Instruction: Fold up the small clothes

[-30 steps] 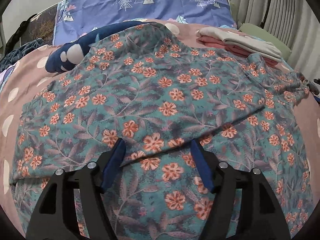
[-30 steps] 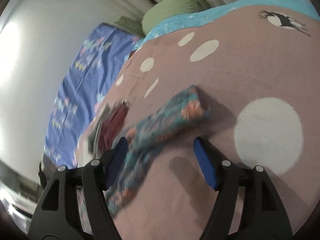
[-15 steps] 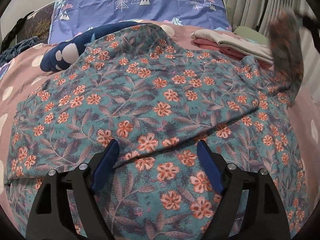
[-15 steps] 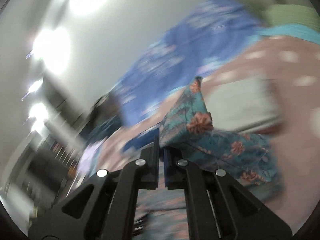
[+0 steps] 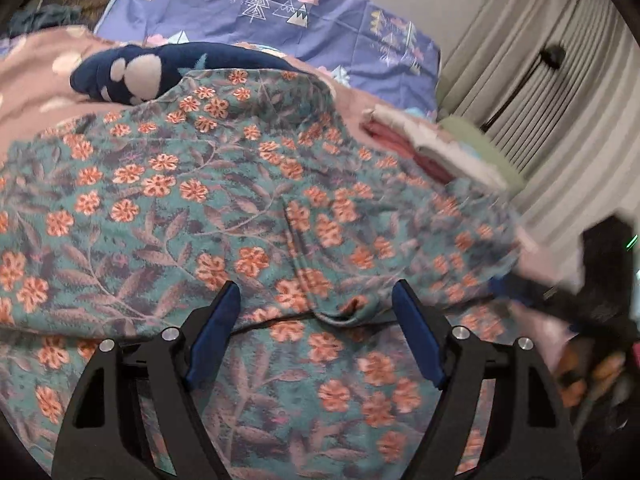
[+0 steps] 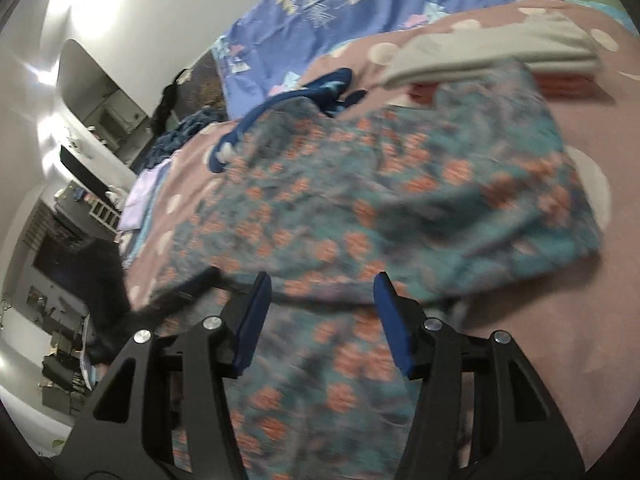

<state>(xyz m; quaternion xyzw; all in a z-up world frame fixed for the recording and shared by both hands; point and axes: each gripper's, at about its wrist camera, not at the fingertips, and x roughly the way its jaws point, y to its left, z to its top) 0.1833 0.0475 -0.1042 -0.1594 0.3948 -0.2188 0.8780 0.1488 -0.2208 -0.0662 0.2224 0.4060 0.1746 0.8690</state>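
A teal garment with orange flowers (image 5: 224, 216) lies spread on the bed, its right sleeve folded inward over the body (image 5: 360, 240). It also fills the right wrist view (image 6: 400, 200), blurred. My left gripper (image 5: 316, 312) is open and empty, just above the garment's near part, at the edge of the folded flap. My right gripper (image 6: 320, 304) is open and empty over the garment's near edge. It shows as a dark blur at the right of the left wrist view (image 5: 560, 300).
A navy garment with white paw prints (image 5: 160, 68) lies beyond the floral one. A folded stack of grey and red clothes (image 6: 500, 60) sits at the far right on the pink spotted bedspread (image 6: 580, 320). A purple pillow (image 5: 280, 12) and curtains (image 5: 540, 100) lie behind.
My right gripper carried the sleeve over the garment's body, opened and let it go. The sleeve now lies folded inward. My left gripper stayed open and shifted slightly.
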